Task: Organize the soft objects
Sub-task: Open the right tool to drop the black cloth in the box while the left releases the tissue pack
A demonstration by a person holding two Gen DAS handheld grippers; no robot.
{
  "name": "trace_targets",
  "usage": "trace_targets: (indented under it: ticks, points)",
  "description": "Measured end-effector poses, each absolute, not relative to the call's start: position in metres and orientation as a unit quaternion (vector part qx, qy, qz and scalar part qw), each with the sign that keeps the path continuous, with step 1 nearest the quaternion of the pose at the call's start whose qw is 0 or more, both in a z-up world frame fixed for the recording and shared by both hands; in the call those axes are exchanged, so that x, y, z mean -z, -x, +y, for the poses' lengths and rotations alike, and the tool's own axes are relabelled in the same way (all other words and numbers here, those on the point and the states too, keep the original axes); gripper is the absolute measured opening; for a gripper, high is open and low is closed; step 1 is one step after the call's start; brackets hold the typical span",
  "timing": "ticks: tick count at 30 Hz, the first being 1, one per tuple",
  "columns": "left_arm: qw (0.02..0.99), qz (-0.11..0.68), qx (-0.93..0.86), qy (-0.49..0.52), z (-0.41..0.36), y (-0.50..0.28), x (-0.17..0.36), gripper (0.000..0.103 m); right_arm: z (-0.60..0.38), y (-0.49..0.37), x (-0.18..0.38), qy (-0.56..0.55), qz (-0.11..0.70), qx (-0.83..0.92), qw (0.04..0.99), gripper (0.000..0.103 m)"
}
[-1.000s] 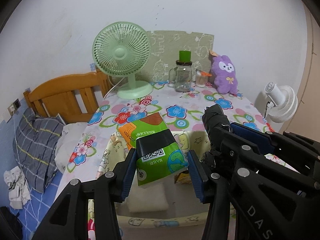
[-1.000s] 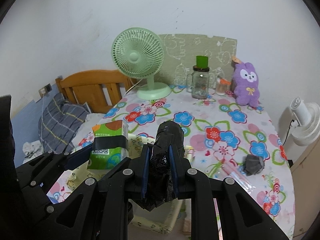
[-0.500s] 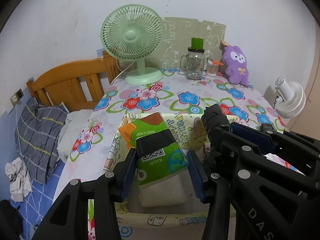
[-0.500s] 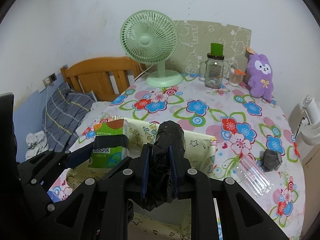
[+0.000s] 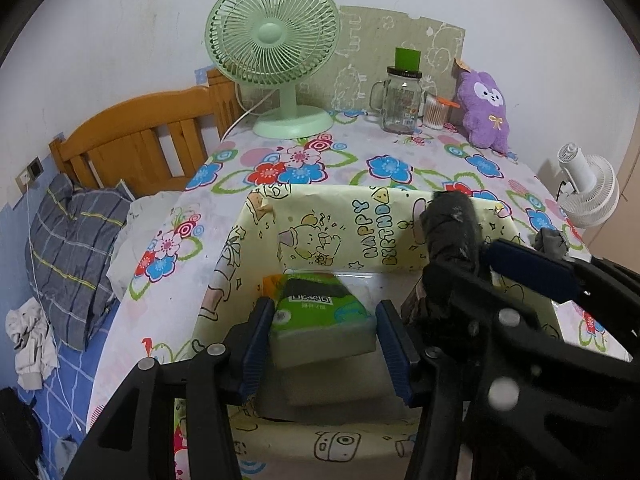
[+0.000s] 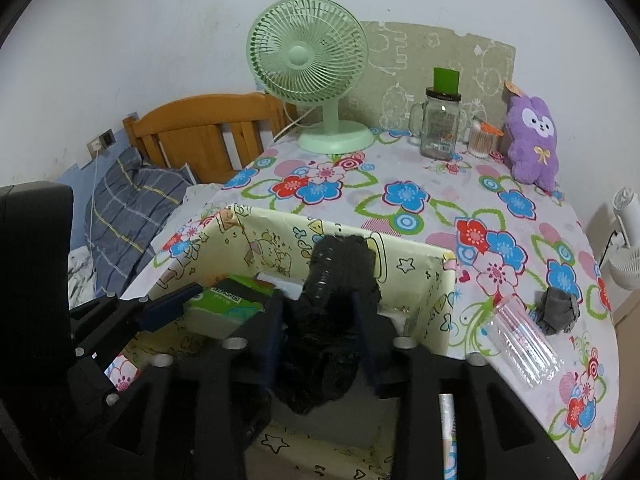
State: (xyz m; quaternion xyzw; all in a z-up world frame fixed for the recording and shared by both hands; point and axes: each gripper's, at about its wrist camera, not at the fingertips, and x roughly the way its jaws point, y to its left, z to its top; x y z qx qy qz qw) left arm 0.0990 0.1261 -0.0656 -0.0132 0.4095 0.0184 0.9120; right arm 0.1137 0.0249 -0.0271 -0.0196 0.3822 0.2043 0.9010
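Note:
A green tissue pack lies tilted between the pads of my left gripper, low inside the yellow cartoon-print box. The left jaws are opening and the pack has slipped down from them. My right gripper hangs over the same box beside the left one. Its jaws are opening, with a black crinkly bundle still standing between the spread pads. The left wrist view shows that bundle at the box's right side. In the right wrist view the pack sits left of the bundle.
On the flowered tablecloth stand a green fan, a glass jar mug and a purple plush. A grey wad and a clear plastic tube lie right of the box. A bed with a plaid pillow is at the left.
Both grippers sank toward the box. The tissue pack dropped lower between the left pads. The right pads, shut tight on the black bundle before, have spread apart.

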Motion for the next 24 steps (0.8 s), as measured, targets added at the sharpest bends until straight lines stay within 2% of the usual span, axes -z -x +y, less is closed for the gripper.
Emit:
trace_targets:
  ticks: [2,5,9,18,24]
  points:
    - [0.912,0.409,-0.019,0.014,0.127,-0.101,0.066,0.061,0.022,-0.116,0.029,0.009,0.387,-0.202,0.9,0.062]
    - [0.913,0.408,-0.019,0.012,0.126,-0.102,0.065,0.073,0.021,-0.118,0.03,0.003,0.389,-0.198,0.899,0.063]
    - [0.911,0.412,-0.008,0.014,0.125,-0.105,0.066,0.084,0.02,-0.12,0.03,0.006,0.389,-0.19,0.902,0.065]
    - [0.913,0.407,0.002,0.013,0.118,-0.106,0.062,0.098,0.014,-0.121,0.03,0.002,0.389,-0.178,0.904,0.07]
    - [0.917,0.399,0.003,0.015,0.114,-0.1,0.055,0.1,0.008,-0.116,0.024,-0.002,0.379,-0.176,0.908,0.075]
